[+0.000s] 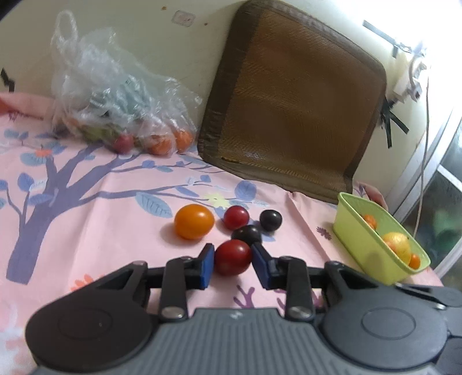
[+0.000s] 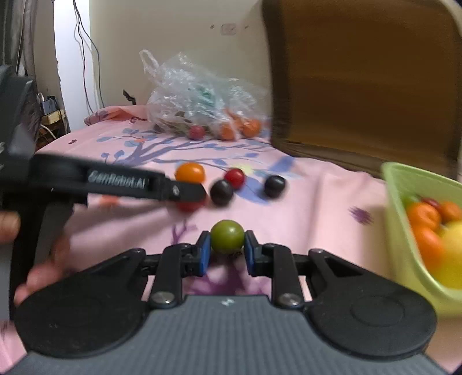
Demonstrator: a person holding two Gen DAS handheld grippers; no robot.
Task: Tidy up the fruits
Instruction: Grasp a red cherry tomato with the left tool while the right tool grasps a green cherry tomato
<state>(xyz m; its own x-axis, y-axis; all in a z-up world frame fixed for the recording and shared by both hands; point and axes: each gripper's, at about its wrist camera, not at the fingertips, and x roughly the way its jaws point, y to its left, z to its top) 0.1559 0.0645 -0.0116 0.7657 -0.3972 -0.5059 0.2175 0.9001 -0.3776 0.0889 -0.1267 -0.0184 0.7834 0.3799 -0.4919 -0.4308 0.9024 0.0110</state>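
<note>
Left gripper (image 1: 233, 256) pinches a red tomato (image 1: 232, 257) across its middle; right gripper (image 2: 226, 248) clamps a green tomato (image 2: 227, 236). Both look light, smooth-skinned, squashable: gentle squeeze. Green basket (image 2: 395, 219) waits at three o'clock.

Home bedroom, pink tree-print bedsheet (image 1: 101, 230), wall socket (image 1: 184, 19), brown cushion (image 1: 294, 101)

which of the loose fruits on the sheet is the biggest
The orange fruit, leftmost of the cluster; clearly larger than the red and dark ones beside it.
</note>
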